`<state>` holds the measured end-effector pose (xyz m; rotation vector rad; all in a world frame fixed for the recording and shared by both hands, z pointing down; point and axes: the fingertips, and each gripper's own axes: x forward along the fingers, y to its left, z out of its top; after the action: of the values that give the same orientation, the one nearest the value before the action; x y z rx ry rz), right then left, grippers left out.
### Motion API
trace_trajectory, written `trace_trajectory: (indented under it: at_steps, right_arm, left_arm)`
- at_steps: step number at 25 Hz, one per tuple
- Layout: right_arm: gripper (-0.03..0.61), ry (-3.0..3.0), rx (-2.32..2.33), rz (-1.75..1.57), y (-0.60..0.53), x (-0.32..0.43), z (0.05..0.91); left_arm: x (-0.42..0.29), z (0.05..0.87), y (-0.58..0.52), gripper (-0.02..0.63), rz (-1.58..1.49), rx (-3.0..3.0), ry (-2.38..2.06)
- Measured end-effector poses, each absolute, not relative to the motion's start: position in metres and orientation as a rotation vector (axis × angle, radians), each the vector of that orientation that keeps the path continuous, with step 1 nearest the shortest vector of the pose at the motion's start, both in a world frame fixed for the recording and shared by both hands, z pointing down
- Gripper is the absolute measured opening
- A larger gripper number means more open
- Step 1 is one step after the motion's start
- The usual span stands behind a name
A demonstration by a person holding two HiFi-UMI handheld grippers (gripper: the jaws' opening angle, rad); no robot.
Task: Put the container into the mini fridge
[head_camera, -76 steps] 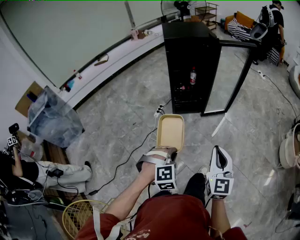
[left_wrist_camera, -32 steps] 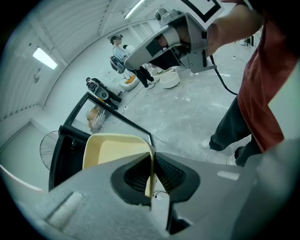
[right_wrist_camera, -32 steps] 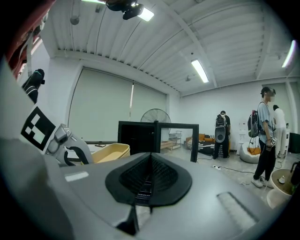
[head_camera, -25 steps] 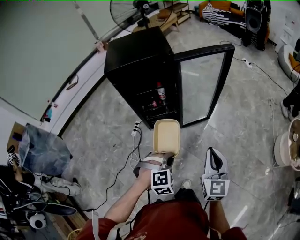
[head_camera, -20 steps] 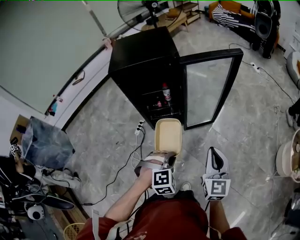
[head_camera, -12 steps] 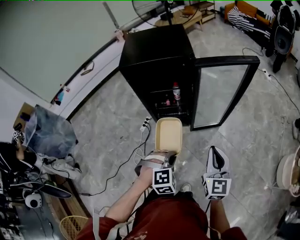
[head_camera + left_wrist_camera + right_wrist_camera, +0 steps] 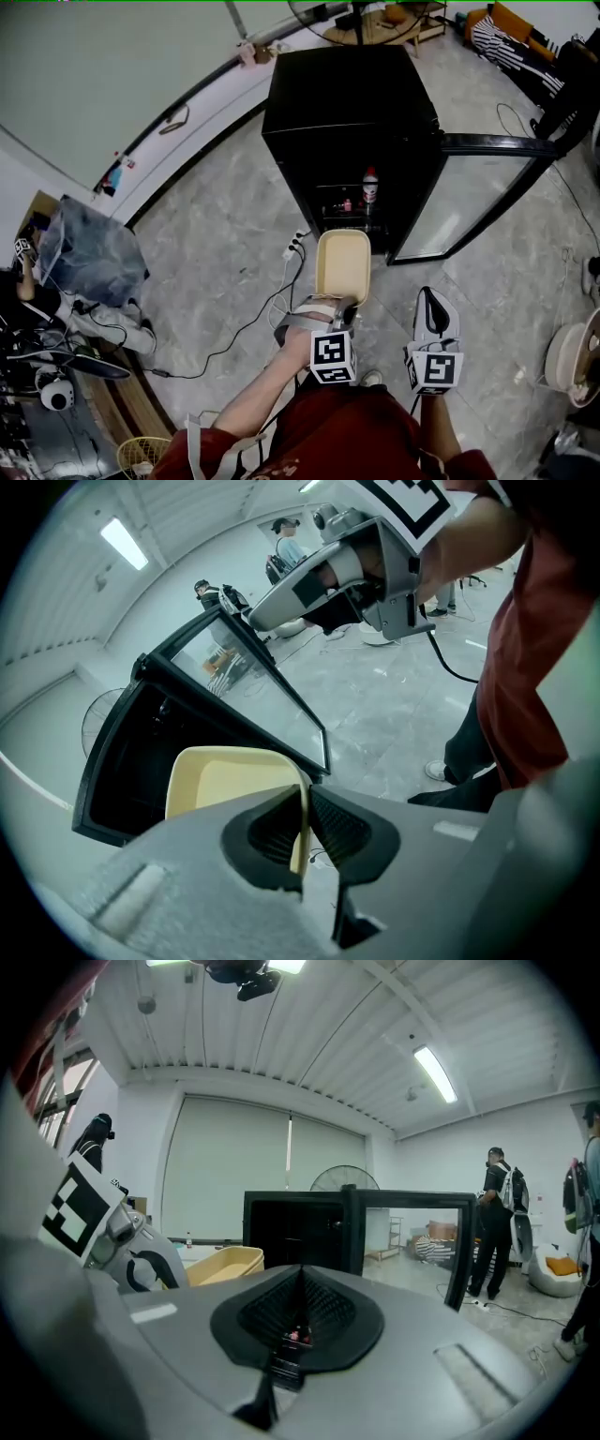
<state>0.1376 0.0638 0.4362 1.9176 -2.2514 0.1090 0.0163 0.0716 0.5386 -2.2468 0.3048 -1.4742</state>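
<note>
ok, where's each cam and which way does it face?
Head view: on head, steeply down at mini fridge; shows forearm, left tongs gripping container, right tongs.
Left gripper view: on left tongs, along jaws clamped on container rim; red shirt, right tongs above.
Right gripper view: on right tongs, level toward mini fridge; jaws shut, empty; left tongs at left.
Shared: all three show mini fridge and container.

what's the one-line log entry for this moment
left gripper: shut on container rim | right gripper: shut, empty | mini fridge: door open, container outside
</note>
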Motion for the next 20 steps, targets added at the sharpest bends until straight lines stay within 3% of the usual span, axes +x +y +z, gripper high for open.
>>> trace_trajectory:
  at_steps: [20]
  right_arm:
    - [0.0, -2.233, 1.828, 0.088, -0.057, 0.036, 0.439]
  left_arm:
    - [-0.066, 0.558, -0.04, 0.032, -1.472, -2.281, 0.26]
